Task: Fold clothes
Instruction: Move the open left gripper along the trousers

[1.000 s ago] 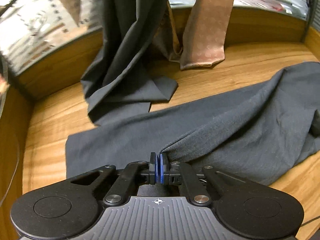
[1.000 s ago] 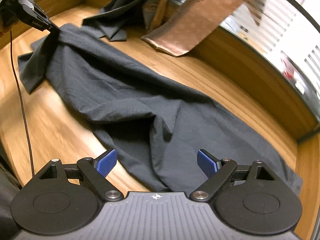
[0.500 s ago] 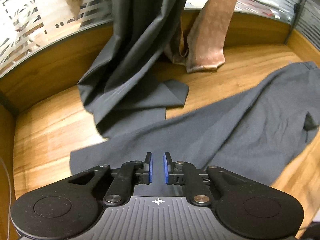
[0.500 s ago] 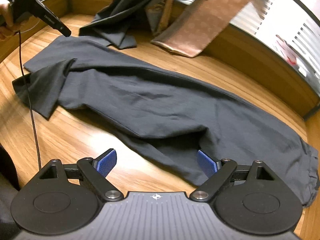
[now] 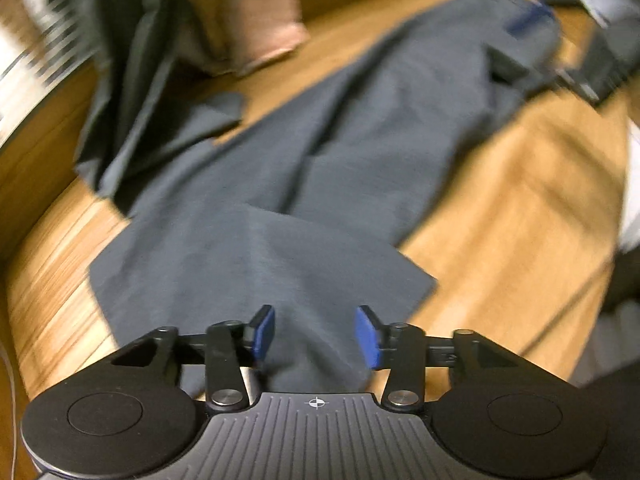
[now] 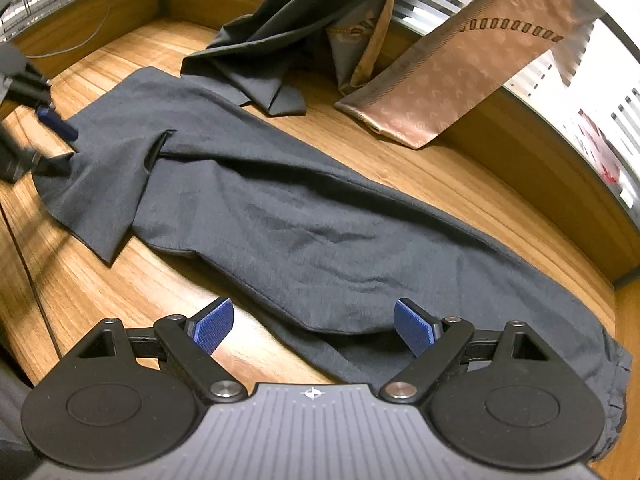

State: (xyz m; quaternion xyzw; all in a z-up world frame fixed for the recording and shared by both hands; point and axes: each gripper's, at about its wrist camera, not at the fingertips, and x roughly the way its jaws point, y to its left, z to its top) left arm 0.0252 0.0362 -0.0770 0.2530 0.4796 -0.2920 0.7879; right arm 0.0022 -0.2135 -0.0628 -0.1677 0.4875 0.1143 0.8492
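Note:
A long dark grey garment lies stretched across the wooden table; it also shows, blurred, in the left wrist view. My left gripper is open and empty just above one end of it; that gripper also shows at the far left of the right wrist view. My right gripper is open and empty over the garment's near edge at the other end, and shows blurred at the top right of the left wrist view.
A second dark garment and a tan patterned cloth hang down onto the back of the table. A raised wooden rim bounds the table. A thin cable runs along the far left.
My left gripper has let go of the garment end and opened wide. The lifted end now lies flat on the table. The right gripper stays open and has shifted along the garment.

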